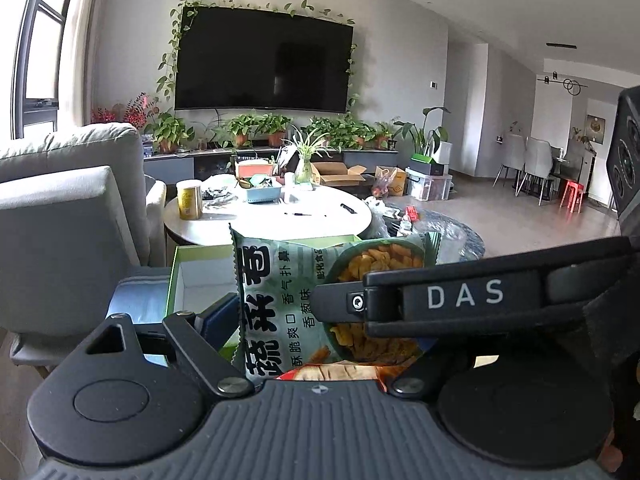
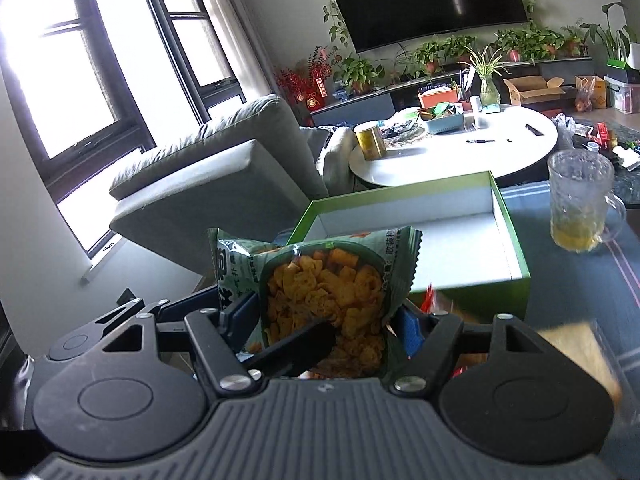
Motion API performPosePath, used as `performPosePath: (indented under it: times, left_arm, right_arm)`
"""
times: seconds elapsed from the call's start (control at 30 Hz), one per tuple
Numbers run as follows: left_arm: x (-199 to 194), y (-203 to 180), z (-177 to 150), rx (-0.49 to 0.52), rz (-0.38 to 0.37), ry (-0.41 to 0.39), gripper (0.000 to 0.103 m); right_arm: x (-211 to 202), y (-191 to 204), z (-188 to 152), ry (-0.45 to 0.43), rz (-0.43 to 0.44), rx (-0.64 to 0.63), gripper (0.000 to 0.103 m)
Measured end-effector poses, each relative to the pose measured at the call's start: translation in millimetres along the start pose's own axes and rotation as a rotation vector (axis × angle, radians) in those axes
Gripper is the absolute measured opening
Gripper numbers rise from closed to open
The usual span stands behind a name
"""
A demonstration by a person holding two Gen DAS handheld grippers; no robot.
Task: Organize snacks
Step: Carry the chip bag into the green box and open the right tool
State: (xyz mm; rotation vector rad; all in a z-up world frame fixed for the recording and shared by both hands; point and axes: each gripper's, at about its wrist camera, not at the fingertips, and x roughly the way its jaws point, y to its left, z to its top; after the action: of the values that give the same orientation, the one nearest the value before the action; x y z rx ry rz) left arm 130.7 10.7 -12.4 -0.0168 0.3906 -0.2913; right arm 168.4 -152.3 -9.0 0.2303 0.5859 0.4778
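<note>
surface: blue cloth [image 2: 560,280] | on it: green box [image 2: 516,240], glass mug [image 2: 580,208]

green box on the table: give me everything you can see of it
The green box is a shallow, open-topped rectangular tray, seemingly cardboard: bright green outer walls and rim, plain white inside. It sits flat on a blue-grey striped cloth. The part of its inside that shows is empty; its near corner is hidden behind the green snack bag, so contact there is unclear. A glass mug with yellow liquid stands apart to its right. From the left wrist camera only its left corner shows behind the bag.
</note>
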Motion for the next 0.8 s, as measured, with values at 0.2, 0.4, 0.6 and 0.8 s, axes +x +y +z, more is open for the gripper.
performPosePath:
  times: [0.2, 0.4, 0.6, 0.8]
  left_arm:
    - [27.7, 16.5, 14.0, -0.045, 0.0, 0.004, 0.084]
    - [59.8, 38.1, 16.1, -0.083, 0.036, 0.043, 0.084]
    - [87.5, 64.3, 10.3, -0.117, 0.074, 0.093, 0.084]
    - [111.7, 76.8, -3.1, -0.134, 0.092, 0.18, 0.084]
  right_arm:
    - [24.7, -2.6, 24.6, 0.01, -0.015, -0.049, 0.08]
    - [65.3, -10.3, 39.5, 0.063, -0.012, -0.052, 0.08]
    - [102.7, -13.7, 39.1, 0.105, -0.007, -0.044, 0.08]
    - [129.3, -20.1, 32.2, 0.167, -0.023, -0.026, 0.08]
